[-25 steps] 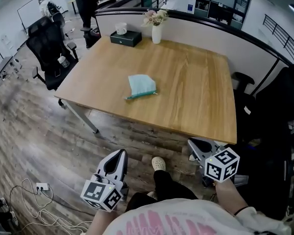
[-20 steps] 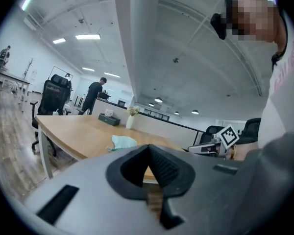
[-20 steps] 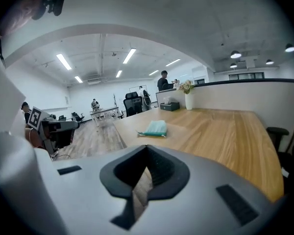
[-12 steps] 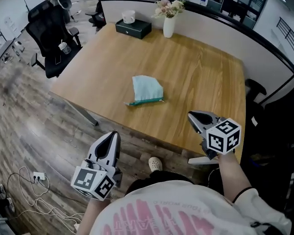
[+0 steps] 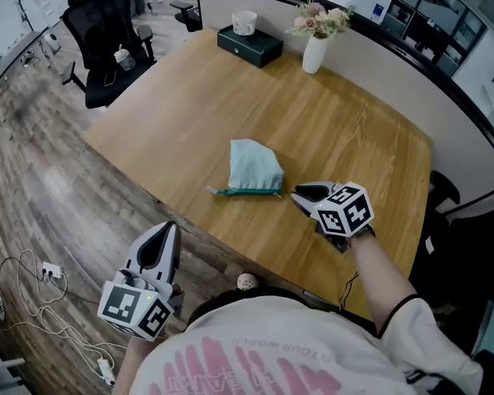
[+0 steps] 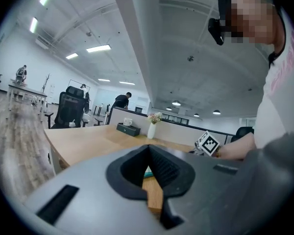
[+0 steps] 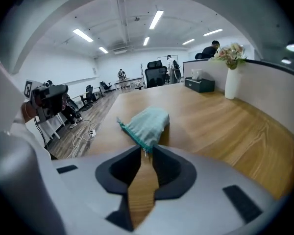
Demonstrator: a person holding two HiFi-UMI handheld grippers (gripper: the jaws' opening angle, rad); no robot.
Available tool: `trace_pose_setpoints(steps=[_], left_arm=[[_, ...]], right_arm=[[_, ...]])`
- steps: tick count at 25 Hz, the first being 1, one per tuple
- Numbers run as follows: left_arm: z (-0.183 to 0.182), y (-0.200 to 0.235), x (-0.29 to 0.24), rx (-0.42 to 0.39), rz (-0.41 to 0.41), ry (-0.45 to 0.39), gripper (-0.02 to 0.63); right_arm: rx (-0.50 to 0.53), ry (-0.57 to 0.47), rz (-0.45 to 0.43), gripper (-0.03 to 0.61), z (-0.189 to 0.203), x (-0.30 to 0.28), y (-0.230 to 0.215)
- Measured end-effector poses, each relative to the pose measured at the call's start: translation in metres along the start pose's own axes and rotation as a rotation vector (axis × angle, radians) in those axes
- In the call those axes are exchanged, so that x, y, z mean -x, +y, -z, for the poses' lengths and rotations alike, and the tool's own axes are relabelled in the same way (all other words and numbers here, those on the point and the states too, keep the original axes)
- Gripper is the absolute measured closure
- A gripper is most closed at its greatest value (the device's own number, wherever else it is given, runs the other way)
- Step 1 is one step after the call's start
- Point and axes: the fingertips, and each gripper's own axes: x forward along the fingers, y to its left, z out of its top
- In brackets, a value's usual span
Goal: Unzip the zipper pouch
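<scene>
A light teal zipper pouch (image 5: 255, 167) lies on the wooden table (image 5: 354, 138), with its dark teal zipper edge (image 5: 245, 192) facing the near side. My right gripper (image 5: 300, 194) hovers low over the table just right of the zipper's end. Its jaws are opening, and only bare wood shows between them. In the right gripper view the pouch (image 7: 148, 123) sits just ahead of the right gripper (image 7: 146, 153), with the zipper end at the tips. My left gripper (image 5: 166, 230) is shut and empty, held off the table's near edge over the floor. In the left gripper view a sliver of the pouch (image 6: 148, 172) shows.
At the table's far edge stand a black tissue box (image 5: 249, 44) with a white cup on it and a white vase (image 5: 314, 52) of flowers. A black office chair (image 5: 107, 31) stands to the left. Cables (image 5: 33, 278) lie on the floor.
My right gripper has come up from below the table's edge and forward to the pouch's zipper end. The left gripper has stayed low by the near edge. The view has moved closer.
</scene>
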Motion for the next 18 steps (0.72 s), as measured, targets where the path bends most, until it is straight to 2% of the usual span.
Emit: trace_pose_setpoints(steps=[4,9,18], left_arm=[[0.002,0.011,-0.003,0.023,-0.054,0.013,0.612],[0.01,0.024,-0.009,0.042,-0.096,0.038,0.612],[0.018,0.032,-0.032,0.073,-0.103,0.054,0.612]], right_arm=[[-0.077,0.05,-0.079,0.477,0.0,-0.033,-0.01],[-0.115,0.068,-0.113,0.432,-0.001,-0.057,-0.019],[-0.187,0.06,-0.198,0.41,-0.004,-0.076,-0.009]])
